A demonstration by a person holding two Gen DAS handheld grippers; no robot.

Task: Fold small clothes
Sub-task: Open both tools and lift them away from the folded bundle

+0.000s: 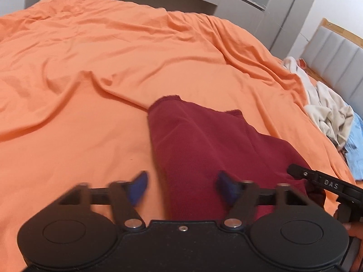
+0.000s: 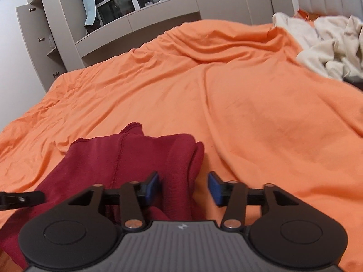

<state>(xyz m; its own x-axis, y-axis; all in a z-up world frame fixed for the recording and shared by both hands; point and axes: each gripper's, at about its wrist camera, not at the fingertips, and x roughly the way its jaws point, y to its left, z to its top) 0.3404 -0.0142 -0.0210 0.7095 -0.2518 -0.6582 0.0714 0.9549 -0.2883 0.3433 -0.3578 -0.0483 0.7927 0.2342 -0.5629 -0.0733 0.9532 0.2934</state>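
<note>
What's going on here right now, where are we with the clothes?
A person holds a gripper in each hand over a dark red garment lying on the orange bedsheet. The left gripper and right gripper are both open, fingers astride the near edge of the garment without pinching it. A pile of pale clothes waits at the far right.

Your left tongs show their blue pads smeared by motion blur. The maroon garment runs under both tongs' bodies, so its near edge is hidden from you — in the right wrist view it is also cut off at the lower left. The pile of pale clothes leaves the frame on the right — its extent can't be told.
</note>
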